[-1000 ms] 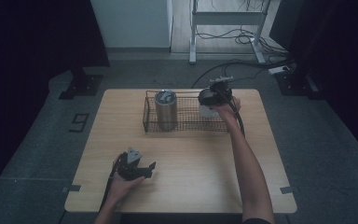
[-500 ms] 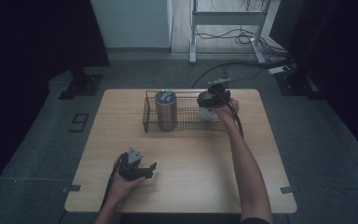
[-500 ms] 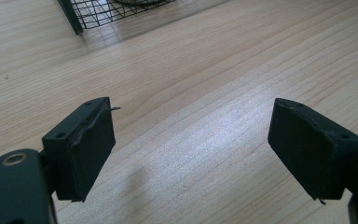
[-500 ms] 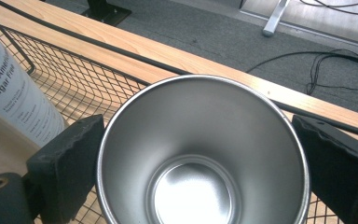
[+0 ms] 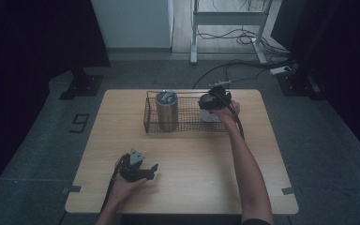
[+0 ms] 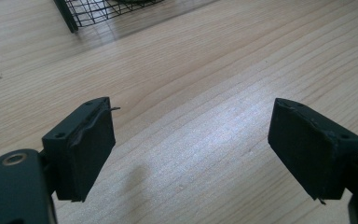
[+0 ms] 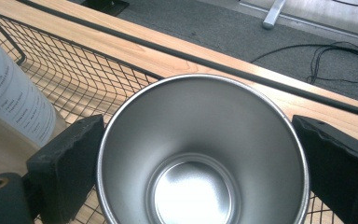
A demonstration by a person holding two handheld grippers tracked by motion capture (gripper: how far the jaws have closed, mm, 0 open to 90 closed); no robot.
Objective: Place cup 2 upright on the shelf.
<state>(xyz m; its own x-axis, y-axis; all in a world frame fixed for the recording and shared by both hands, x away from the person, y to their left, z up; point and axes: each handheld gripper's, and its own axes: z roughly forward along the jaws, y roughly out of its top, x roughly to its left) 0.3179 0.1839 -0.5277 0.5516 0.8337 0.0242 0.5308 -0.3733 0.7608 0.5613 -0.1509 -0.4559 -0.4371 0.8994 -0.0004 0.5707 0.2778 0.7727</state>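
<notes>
Steel cup (image 7: 200, 154) — open-topped, between right gripper (image 7: 200, 163) fingers (image 7: 70, 168), touching both

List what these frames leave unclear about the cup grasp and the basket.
- Steel cup: its outside and foot, hidden by its own rim in the right gripper view.
- Right gripper: pad contact, too small in the high view.
- Wire basket: cut off by the left gripper view's top edge.
- Lidded tumbler: label print too small.

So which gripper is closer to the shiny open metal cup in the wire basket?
Right. The right gripper has its jaws around the shiny open metal cup; the left gripper sits far away near the table's front edge.
</notes>
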